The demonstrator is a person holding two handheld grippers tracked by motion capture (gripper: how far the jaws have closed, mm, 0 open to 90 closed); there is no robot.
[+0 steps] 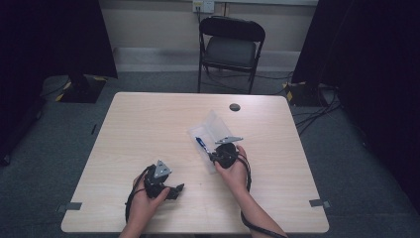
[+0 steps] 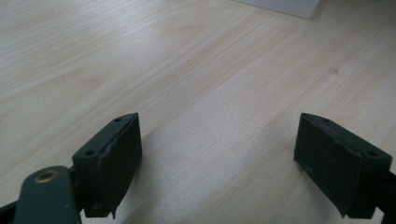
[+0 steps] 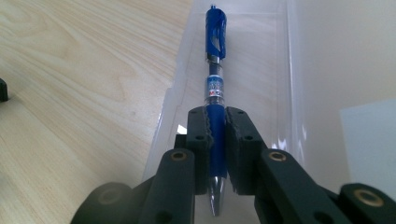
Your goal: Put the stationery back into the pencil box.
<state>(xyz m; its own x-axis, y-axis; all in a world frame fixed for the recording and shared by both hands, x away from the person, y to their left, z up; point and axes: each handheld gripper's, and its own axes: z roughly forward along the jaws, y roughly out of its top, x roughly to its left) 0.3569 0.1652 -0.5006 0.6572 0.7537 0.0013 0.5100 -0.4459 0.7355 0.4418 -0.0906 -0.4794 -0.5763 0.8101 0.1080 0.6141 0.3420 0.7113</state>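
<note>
A blue pen (image 3: 215,98) lies lengthwise inside a clear plastic case (image 3: 261,60), cap end pointing away and metal tip toward the camera. My right gripper (image 3: 216,140) is shut on the pen's blue grip section. In the high view the right gripper (image 1: 224,154) sits at the near end of the open clear case (image 1: 210,130), with the pen (image 1: 200,144) showing in it. My left gripper (image 1: 174,190) rests low near the table's front edge, left of the case. In the left gripper view that gripper (image 2: 219,154) is open over bare wood with nothing between its jaws.
The light wooden table (image 1: 148,124) has a round dark cable hole (image 1: 235,107) at its far edge. A black folding chair (image 1: 230,47) stands behind the table. Cables (image 1: 317,111) lie on the floor to the right. Tape marks (image 1: 317,203) sit on the front corners.
</note>
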